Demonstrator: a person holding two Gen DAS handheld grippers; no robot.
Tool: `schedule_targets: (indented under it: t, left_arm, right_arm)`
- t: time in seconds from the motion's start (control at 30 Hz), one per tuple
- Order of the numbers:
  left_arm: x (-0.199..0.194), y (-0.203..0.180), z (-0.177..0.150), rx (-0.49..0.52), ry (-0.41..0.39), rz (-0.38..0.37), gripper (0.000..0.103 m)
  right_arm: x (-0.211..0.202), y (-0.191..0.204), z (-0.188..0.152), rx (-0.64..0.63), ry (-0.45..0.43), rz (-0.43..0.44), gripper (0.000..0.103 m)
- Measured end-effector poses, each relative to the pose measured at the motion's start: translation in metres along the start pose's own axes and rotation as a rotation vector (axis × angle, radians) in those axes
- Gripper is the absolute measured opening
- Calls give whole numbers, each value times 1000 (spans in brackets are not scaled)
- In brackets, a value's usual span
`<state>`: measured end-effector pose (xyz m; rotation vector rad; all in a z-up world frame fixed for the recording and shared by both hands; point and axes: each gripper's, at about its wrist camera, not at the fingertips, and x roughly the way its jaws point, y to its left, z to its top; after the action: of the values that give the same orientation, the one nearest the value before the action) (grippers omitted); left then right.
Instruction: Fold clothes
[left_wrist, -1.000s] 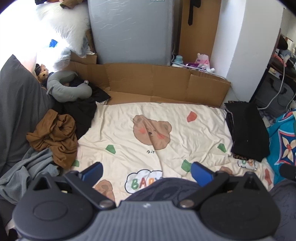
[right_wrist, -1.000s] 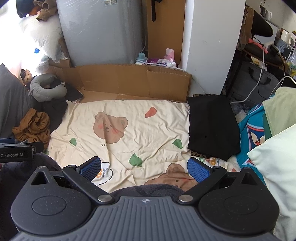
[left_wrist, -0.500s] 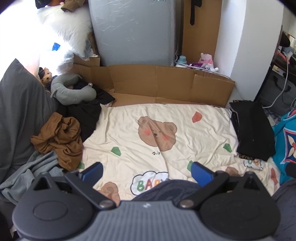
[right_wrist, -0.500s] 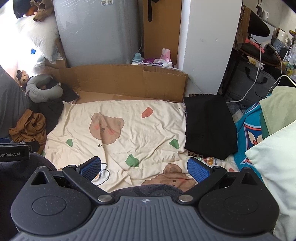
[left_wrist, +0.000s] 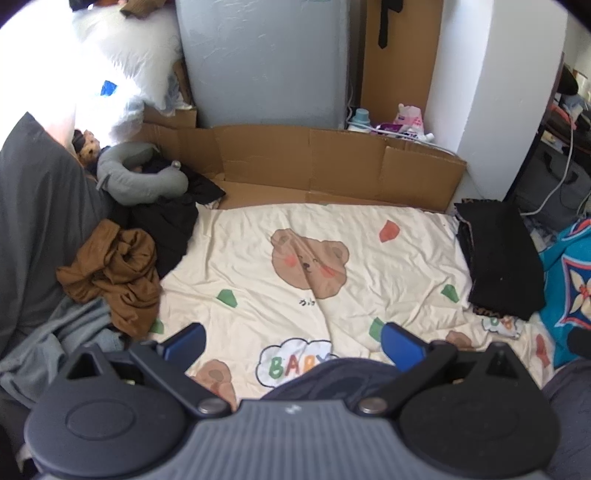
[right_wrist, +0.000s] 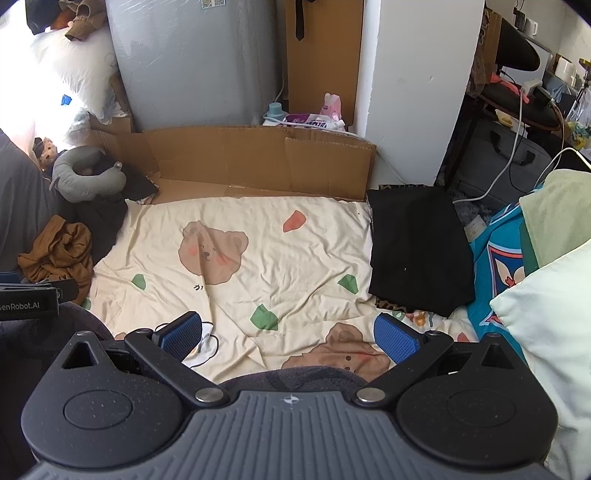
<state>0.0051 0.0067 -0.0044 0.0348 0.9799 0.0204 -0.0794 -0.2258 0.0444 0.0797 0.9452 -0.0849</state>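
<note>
I saw brown garment (left_wrist: 110, 273) crumpled, no clear axis, black folded garment (right_wrist: 417, 251) lying lengthwise away, left gripper (left_wrist: 293, 343) and right gripper (right_wrist: 291, 334) both spread apart, holding nothing.

A brown garment (left_wrist: 110, 273) is lying crumpled in a loose heap at the 9 o'clock edge of the left wrist view, unfolded, its lower end resting on a rumpled grey-blue garment (left_wrist: 55, 343) at 8 o'clock. A black garment (left_wrist: 168, 225) is bunched directly behind the brown one, toward 10 o'clock. A black folded garment (right_wrist: 417, 247) is lying flat as a neat rectangle at 3 o'clock in the right wrist view, stacked on a leopard-print piece (right_wrist: 393, 304) that is showing only at its near edge.
</note>
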Motion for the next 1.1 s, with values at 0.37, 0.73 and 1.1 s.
schedule_targets:
  t: [0.37,0.73,1.1]
  left_arm:
    - [0,7,-4,-28,21,-25,102]
    - [0,-1,-2,15,13,-4,102]
    - [-1,-2,-4,18,5,5,102]
  right_arm:
    - [-3,0,-2,4,-5,5,102]
    - [-4,-4,-3,15,-5,23,102]
    - [-4,-6,-2,34,-1,36,102]
